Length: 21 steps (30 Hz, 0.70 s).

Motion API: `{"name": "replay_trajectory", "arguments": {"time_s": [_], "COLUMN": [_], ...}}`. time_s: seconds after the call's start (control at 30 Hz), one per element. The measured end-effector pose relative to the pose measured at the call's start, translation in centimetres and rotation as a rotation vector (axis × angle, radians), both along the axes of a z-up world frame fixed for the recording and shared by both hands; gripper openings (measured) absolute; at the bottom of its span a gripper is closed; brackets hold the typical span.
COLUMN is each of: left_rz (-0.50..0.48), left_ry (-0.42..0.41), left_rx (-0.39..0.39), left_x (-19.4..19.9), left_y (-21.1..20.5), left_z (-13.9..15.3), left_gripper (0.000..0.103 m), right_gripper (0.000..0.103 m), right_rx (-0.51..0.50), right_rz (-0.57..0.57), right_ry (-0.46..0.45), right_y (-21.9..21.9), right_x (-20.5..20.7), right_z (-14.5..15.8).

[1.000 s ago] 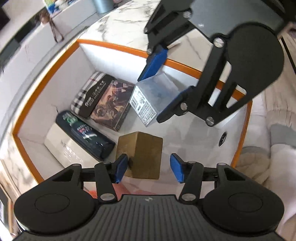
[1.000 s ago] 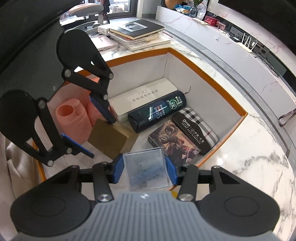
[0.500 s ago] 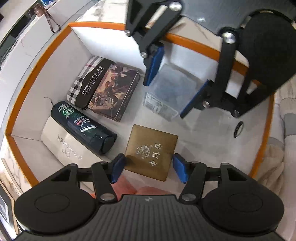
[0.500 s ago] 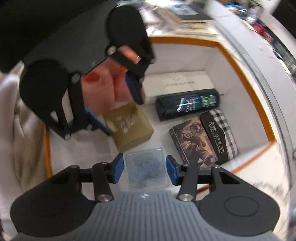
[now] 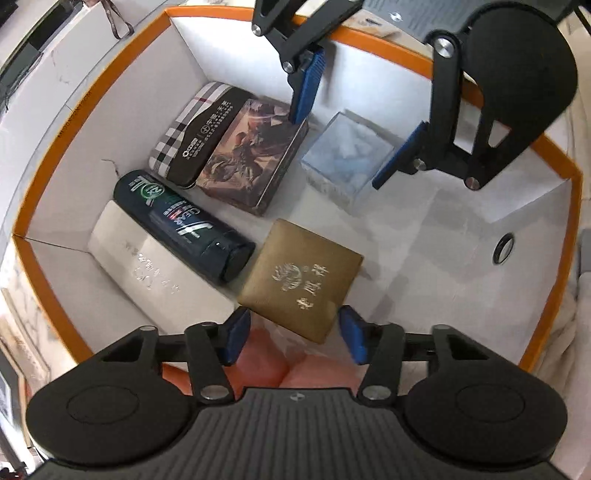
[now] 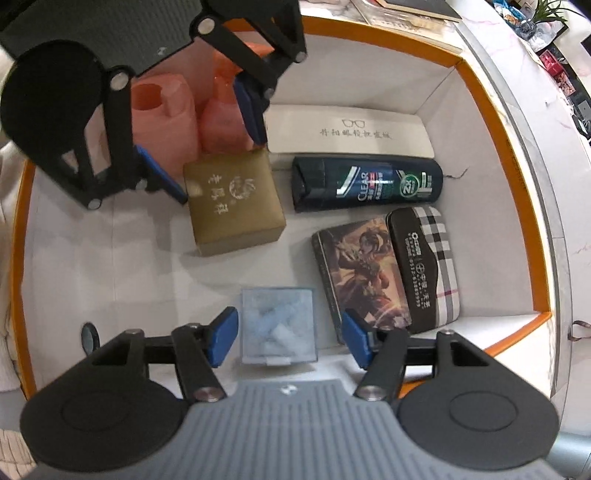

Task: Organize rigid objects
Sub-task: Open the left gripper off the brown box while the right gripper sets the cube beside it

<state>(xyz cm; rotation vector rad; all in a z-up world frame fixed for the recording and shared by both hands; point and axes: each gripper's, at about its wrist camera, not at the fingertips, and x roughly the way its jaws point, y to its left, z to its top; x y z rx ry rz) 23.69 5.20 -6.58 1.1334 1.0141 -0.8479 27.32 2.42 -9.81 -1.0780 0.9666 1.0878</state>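
1. Jaws of the left gripper (image 5: pixel 291 338) are closing and pointing down into the box (image 5: pixel 110 92); the near edge of the gold case (image 5: pixel 301 278) is lying between its blue pads, which are not pressing on it.
2. Jaws of the right gripper (image 6: pixel 288 339) are opening around the clear case (image 6: pixel 279 325); gaps are showing on both sides, so nothing is being held.
3. In the right wrist view, the gold case is sitting flat on the box floor, left of centre, just in front of two pink containers (image 6: pixel 166 114) at the far left.
4. To its right, the dark bottle (image 6: pixel 367 182) is lying on its side, with the white glasses case (image 6: pixel 349 129) lying behind it along the far wall.
5. Nearer, the picture tin (image 6: pixel 360 277) and the plaid case (image 6: pixel 424 266) are lying side by side and touching, the tin just right of the clear case.
6. On the left wall, a small black ring (image 6: pixel 89 334) is showing.
7. Around the box, the marble bench (image 6: pixel 576 229) is carrying books (image 6: pixel 413 14) at the far side.
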Motion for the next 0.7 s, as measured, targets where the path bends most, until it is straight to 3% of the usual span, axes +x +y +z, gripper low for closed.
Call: {"name": "replay_trajectory", "arguments": {"time_s": [0.13, 0.3, 0.43, 0.53, 0.6, 0.7], "left_rz": [0.023, 0.085, 0.087, 0.149, 0.202, 0.207], "left_ry": [0.005, 0.053, 0.017, 0.036, 0.056, 0.033], "left_rx": [-0.037, -0.102, -0.109, -0.138, -0.155, -0.156], "left_x": [0.3, 0.7, 0.5, 1.2, 1.8, 1.4], "left_y": [-0.4, -1.0, -1.3, -1.1, -1.0, -0.9], "left_z": [0.1, 0.3, 0.1, 0.3, 0.4, 0.1], "left_gripper": [0.04, 0.038, 0.038, 0.038, 0.039, 0.04], "right_gripper": [0.048, 0.046, 0.045, 0.04, 0.04, 0.039], "right_rx": [-0.012, -0.029, -0.054, -0.061, -0.073, -0.073], "right_rz": [0.025, 0.066, 0.093, 0.09, 0.094, 0.082], "right_ry": [0.033, 0.02, 0.004, -0.012, -0.069, -0.06], "right_y": [-0.1, -0.3, -0.3, -0.2, -0.1, -0.1], "right_x": [-0.4, -0.5, -0.4, 0.0, 0.1, 0.2], "right_z": [0.4, 0.4, 0.3, 0.4, 0.2, 0.3]}}
